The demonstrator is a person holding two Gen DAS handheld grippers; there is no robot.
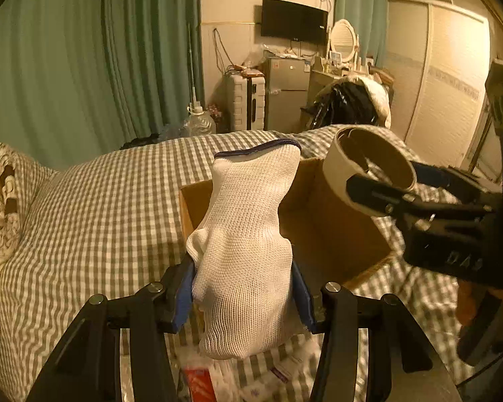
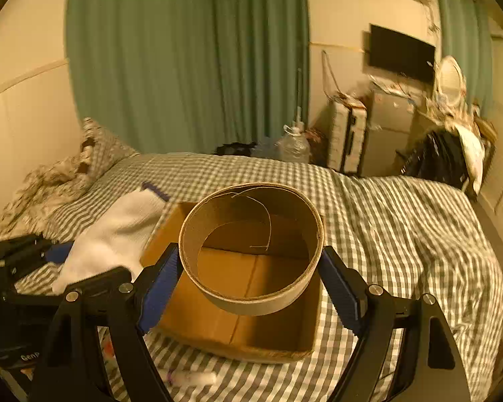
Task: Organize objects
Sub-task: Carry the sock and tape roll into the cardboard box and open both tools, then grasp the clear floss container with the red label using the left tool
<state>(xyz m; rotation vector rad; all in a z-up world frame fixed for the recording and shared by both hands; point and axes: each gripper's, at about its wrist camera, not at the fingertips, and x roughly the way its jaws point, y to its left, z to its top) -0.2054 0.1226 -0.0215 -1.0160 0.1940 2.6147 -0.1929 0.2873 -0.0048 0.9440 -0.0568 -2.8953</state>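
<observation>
My left gripper [image 1: 243,288] is shut on a white knit glove [image 1: 248,244] with a blue cuff, held upright above the near edge of an open cardboard box [image 1: 332,241]. My right gripper [image 2: 251,268] is shut on a wide cardboard tape ring [image 2: 251,251], held above the same box [image 2: 244,321]. In the left wrist view the ring [image 1: 369,167] and right gripper [image 1: 419,207] hang over the box's right side. In the right wrist view the glove [image 2: 114,234] and left gripper [image 2: 20,254] are at left.
The box sits on a bed with a grey checked cover [image 1: 100,207]. Small packets [image 1: 218,378] lie on the cover below my left gripper. Pillows [image 2: 84,164] are at the bed's far left. Beyond are a water jug [image 1: 199,122], a suitcase [image 1: 246,100] and a fridge [image 1: 286,93].
</observation>
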